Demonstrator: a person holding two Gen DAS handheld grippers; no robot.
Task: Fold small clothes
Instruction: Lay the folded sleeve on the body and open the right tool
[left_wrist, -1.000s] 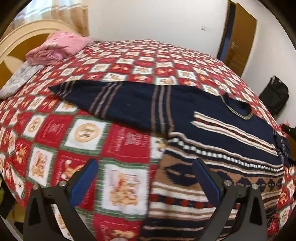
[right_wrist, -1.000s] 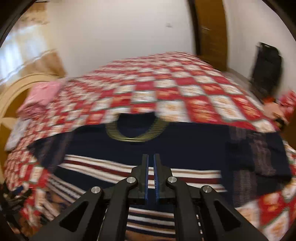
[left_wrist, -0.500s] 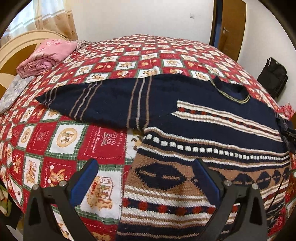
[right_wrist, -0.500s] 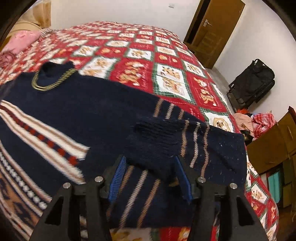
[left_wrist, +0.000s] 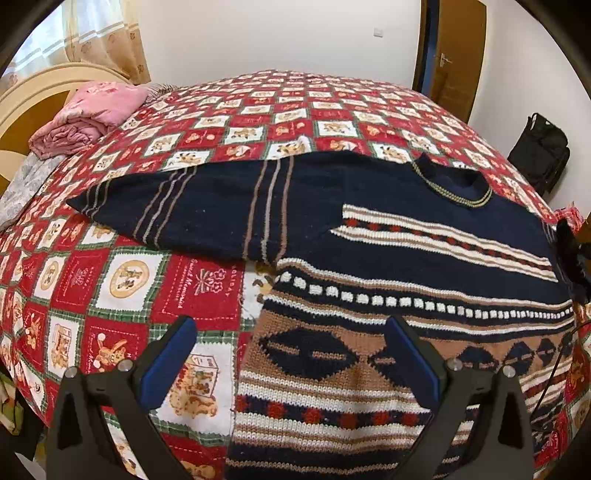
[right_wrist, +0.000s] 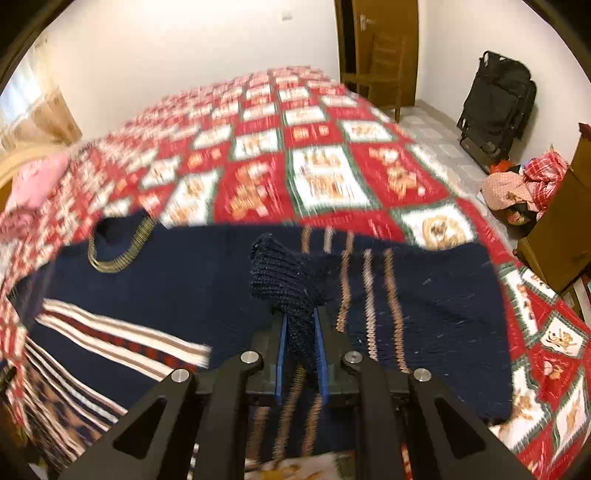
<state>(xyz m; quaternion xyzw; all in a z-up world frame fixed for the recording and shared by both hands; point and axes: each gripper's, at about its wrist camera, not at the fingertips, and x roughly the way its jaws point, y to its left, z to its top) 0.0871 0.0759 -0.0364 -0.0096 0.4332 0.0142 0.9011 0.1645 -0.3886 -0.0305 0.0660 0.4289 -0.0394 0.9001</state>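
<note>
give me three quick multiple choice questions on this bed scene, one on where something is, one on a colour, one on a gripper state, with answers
1. Where does the pink folded blanket lie?
A. by the headboard
B. on the sweater
C. on the floor

2. What colour are the pads on the gripper fingers?
A. red
B. blue
C. yellow

3. What is the right gripper doing?
A. standing wide open
B. shut on nothing
C. shut on the sweater's sleeve cuff

Answers:
1 A: the pink folded blanket sits at the bed's far corner beside the headboard.
2 B: the pads are blue.
3 C: the right gripper has just closed, pinching the sleeve cuff of the sweater.
</note>
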